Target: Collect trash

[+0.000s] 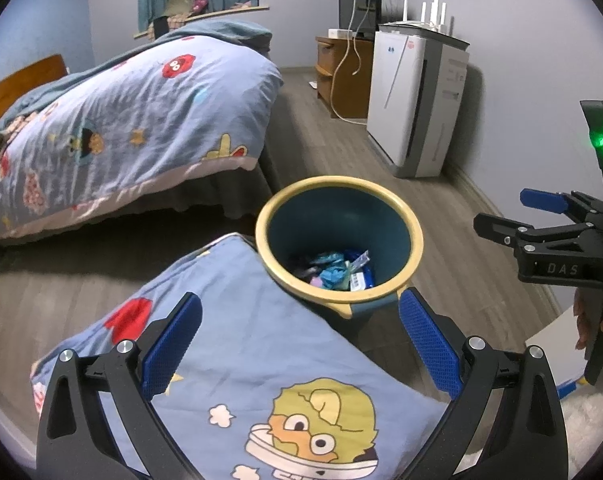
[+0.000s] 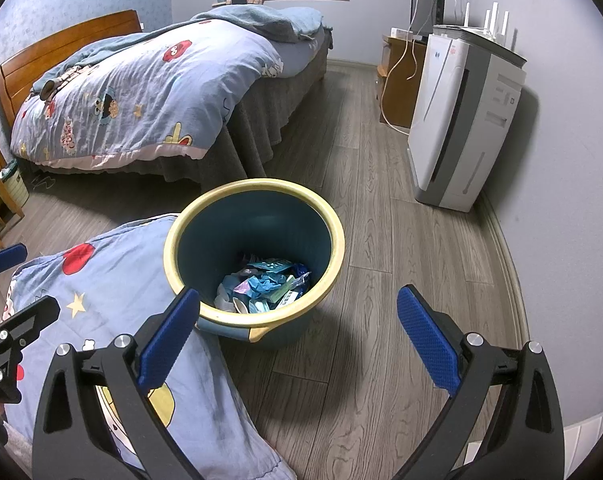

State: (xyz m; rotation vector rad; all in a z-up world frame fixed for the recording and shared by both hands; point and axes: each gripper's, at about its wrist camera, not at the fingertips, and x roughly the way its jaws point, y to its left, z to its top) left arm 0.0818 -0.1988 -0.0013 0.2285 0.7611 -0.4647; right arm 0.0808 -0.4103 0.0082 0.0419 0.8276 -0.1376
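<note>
Blue claw pads (image 2: 169, 336) beside bin rim (image 2: 333, 248)

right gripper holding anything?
No, the right gripper is open and empty above the floor beside the bin, whose trash lies inside.

Grey wood-plank floor (image 2: 381, 240) carries blue bin (image 2: 205, 240), white air purifier (image 2: 461, 120), bed (image 2: 141, 92)

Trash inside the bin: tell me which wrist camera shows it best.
The right wrist view. It looks more steeply down into the bin, so the wrappers cover much of the visible bottom. The left wrist view sees the same bin from a shallower angle, with its near wall hiding part of the wrappers.
</note>
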